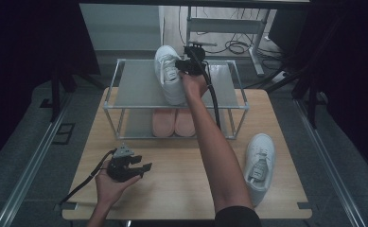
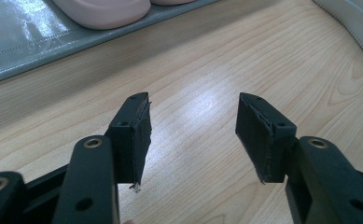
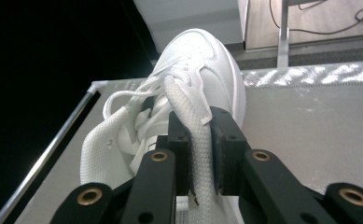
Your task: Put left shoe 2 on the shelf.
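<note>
On the rack's top shelf lies a white sneaker, and my right gripper is shut on it. In the right gripper view the two black jaws pinch the sneaker's white side wall beside the laces, with the toe pointing away. The shoe's sole is near or on the grey shelf; I cannot tell which. A second white sneaker rests on the wooden table at the right. My left gripper hovers at the table's front left, open with nothing between its pads.
A pair of pink shoes sits on the rack's lower shelf, one toe showing in the left gripper view. The metal-framed rack stands at the table's far middle. A desk frame and cables lie beyond it. Dark curtains flank both sides.
</note>
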Demonstrator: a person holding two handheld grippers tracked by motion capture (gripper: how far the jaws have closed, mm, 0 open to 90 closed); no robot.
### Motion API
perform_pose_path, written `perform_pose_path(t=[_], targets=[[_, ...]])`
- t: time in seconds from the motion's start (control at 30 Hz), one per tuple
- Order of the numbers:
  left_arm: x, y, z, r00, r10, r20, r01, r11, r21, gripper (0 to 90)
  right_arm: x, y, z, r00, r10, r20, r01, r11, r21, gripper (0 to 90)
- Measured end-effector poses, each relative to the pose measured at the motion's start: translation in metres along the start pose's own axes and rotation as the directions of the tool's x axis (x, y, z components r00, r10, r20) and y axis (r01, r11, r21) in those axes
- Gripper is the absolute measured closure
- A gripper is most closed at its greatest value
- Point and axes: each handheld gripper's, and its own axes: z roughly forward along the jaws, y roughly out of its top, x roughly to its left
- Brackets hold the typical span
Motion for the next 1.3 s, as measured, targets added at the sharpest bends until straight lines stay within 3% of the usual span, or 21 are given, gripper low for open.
perform_pose_path(t=[0.1, 0.17, 0.27, 0.37, 0.53, 0.73, 0.93, 1.3], targets=[[0.000, 0.000, 0.001, 1.0000, 0.000, 0.000, 0.000, 1.0000, 0.003, 45.5, -0.004, 0.000, 0.000, 1.0000, -0.001, -0.007, 0.001, 1.0000, 0.003, 78.2], [-0.001, 0.000, 0.001, 1.0000, -0.001, 0.004, 0.001, 1.0000, 0.002, 45.5, -0.005, 0.000, -0.001, 0.9994, -0.035, -0.009, 0.035, 0.9994, 0.007, 73.2], [-0.001, 0.000, 0.000, 1.0000, -0.002, 0.002, 0.002, 1.0000, -0.002, 45.4, -0.010, 0.001, -0.007, 0.9961, -0.088, 0.008, 0.088, 0.9955, -0.033, 66.9], [-0.001, 0.000, 0.000, 1.0000, -0.003, 0.001, 0.003, 1.0000, -0.004, 45.4, -0.016, 0.003, -0.016, 0.9928, -0.115, -0.036, 0.114, 0.9933, -0.017, 61.3], [-0.001, 0.000, -0.001, 1.0000, -0.001, -0.004, 0.001, 1.0000, -0.003, 45.4, -0.021, -0.003, -0.035, 0.9833, -0.168, -0.070, 0.166, 0.9854, -0.038, 60.2], [-0.001, 0.000, -0.002, 0.9999, -0.004, -0.010, 0.004, 1.0000, -0.008, 45.4, -0.029, -0.014, -0.058, 0.9644, -0.246, -0.097, 0.242, 0.9691, -0.047, 70.5], [-0.002, 0.000, -0.003, 0.9999, -0.006, -0.011, 0.006, 1.0000, -0.008, 45.4, -0.039, -0.026, -0.073, 0.9479, -0.287, -0.139, 0.285, 0.9580, -0.036, 83.8], [-0.002, 0.000, -0.002, 0.9999, 0.000, -0.017, 0.000, 1.0000, 0.003, 45.4, -0.063, -0.056, -0.074, 0.9415, -0.298, -0.157, 0.303, 0.9530, 0.005, 89.3]])
